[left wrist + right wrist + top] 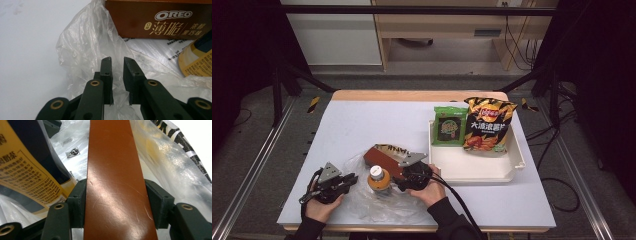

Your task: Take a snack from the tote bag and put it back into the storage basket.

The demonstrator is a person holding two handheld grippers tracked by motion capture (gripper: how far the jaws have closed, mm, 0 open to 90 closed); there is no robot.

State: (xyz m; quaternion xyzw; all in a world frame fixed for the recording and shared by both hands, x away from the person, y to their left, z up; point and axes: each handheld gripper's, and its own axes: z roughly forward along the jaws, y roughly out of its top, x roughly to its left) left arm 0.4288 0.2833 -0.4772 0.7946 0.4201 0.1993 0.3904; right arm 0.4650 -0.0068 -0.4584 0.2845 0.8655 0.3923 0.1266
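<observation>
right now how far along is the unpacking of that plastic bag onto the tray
Done: the green snack packet and the chips bag already lie in the white tray. In hand: the right gripper has its jaws on both sides of the brown Oreo box, while the left gripper pinches the plastic bag. Left: the box and the yellow-labelled bottle are still at the bag.

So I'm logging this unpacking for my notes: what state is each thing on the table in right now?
Brown Oreo biscuit box: lying on the bag, clamped across its narrow sides by the right gripper.
Clear crumpled plastic bag: spread flat on the table, pinched by the left gripper.
Yellow-labelled bottle with white cap: upright on the bag.
White plastic tray: holds two packets.
Green snack packet: sealed, propped in tray.
Black-and-orange crisp bag: sealed, propped in tray.
</observation>
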